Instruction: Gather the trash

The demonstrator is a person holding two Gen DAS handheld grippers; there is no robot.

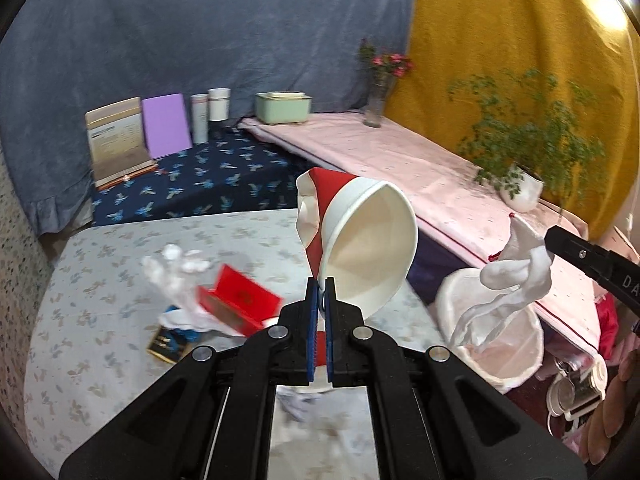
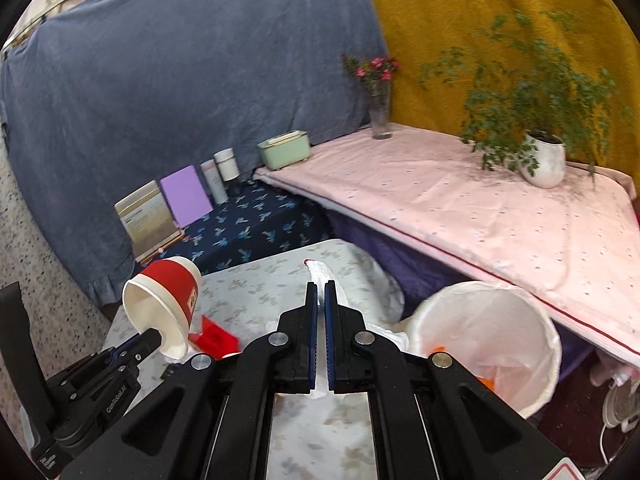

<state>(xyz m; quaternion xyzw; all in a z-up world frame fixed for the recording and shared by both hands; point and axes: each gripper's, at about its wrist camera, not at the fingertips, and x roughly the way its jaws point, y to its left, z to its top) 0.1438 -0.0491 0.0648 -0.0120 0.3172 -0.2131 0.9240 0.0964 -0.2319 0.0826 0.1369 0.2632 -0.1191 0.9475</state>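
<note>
My left gripper (image 1: 320, 285) is shut on the rim of a red and white paper cup (image 1: 360, 240), held tilted above the floral table (image 1: 100, 300); the cup also shows in the right wrist view (image 2: 164, 300). My right gripper (image 2: 320, 289) is shut on a white crumpled tissue (image 2: 328, 280), which in the left wrist view (image 1: 516, 276) hangs over the white-lined bin (image 1: 520, 360). The bin (image 2: 532, 360) stands right of the table, with orange scraps inside. A red box (image 1: 240, 300), a clear plastic wrapper (image 1: 176, 272) and a dark packet (image 1: 168, 342) lie on the table.
A pink-covered shelf (image 2: 500, 216) holds a potted plant (image 2: 544, 160), a flower vase (image 2: 380, 116) and a green box (image 2: 285, 150). A dark blue bench (image 1: 200, 184) carries cards and white jars. Blue and yellow cloths hang behind.
</note>
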